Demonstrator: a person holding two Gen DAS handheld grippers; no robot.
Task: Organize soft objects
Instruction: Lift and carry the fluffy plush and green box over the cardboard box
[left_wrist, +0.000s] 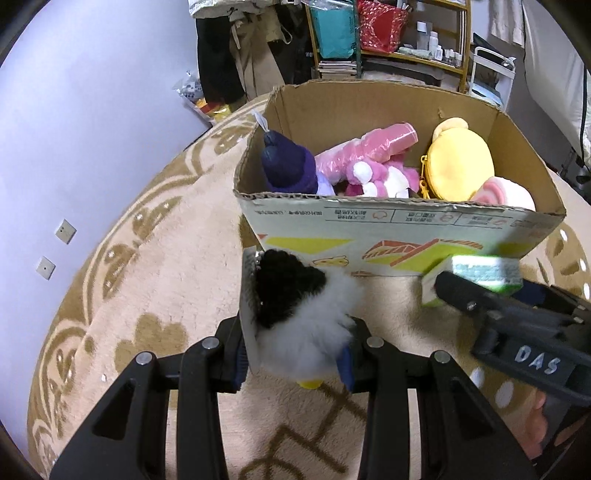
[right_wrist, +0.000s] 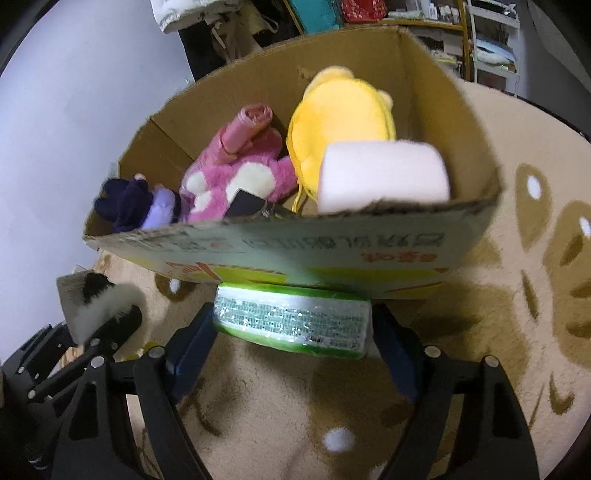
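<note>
My left gripper (left_wrist: 295, 326) is shut on a black and white fluffy plush toy (left_wrist: 295, 299) with a card tag, held above the carpet in front of a cardboard box (left_wrist: 388, 229). My right gripper (right_wrist: 291, 323) has its pads against both ends of a green wrapped tissue pack (right_wrist: 291, 317), which sits at the foot of the box's front wall (right_wrist: 280, 243). Inside the box lie a dark purple plush (left_wrist: 288, 166), a pink and white plush (right_wrist: 236, 181), a yellow plush pouch (right_wrist: 340, 118) and a pale pink roll (right_wrist: 384, 177).
A beige patterned carpet (left_wrist: 155, 280) covers the floor around the box. A pale wall (left_wrist: 74, 110) runs along the left. Behind the box stand hanging clothes (left_wrist: 229, 48) and a cluttered shelf unit (left_wrist: 399, 40). A white frame (left_wrist: 491, 70) stands far right.
</note>
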